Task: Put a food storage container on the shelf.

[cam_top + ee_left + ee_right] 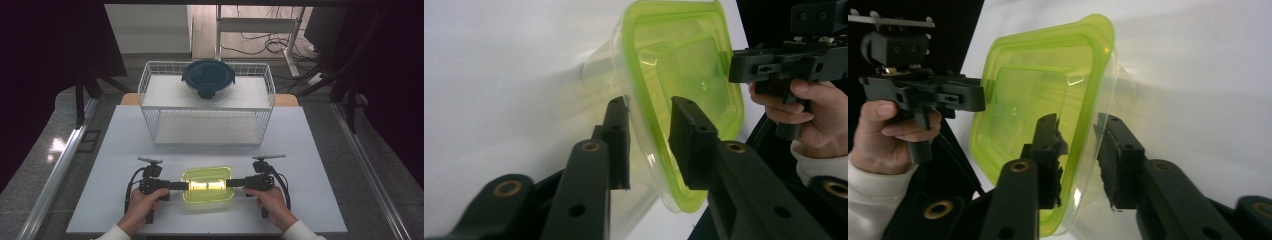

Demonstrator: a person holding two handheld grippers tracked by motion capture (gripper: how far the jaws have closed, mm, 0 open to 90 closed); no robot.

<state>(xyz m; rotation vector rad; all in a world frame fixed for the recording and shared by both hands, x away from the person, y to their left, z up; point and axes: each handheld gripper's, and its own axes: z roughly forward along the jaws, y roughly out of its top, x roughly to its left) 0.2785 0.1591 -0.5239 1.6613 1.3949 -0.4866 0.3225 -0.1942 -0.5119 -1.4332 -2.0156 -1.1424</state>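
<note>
So we have both grippers (182,185) (231,183) clamping the box (207,190) by its ends; lifting it to the basket (150,80) behind remains.

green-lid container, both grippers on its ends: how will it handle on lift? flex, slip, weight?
The green-lidded container looks empty through its clear walls, so probably light. The thin plastic rim may flex where the left gripper and right gripper straddle it. The glossy surface could slip, so an uneven two-sided lift might tilt it.
</note>
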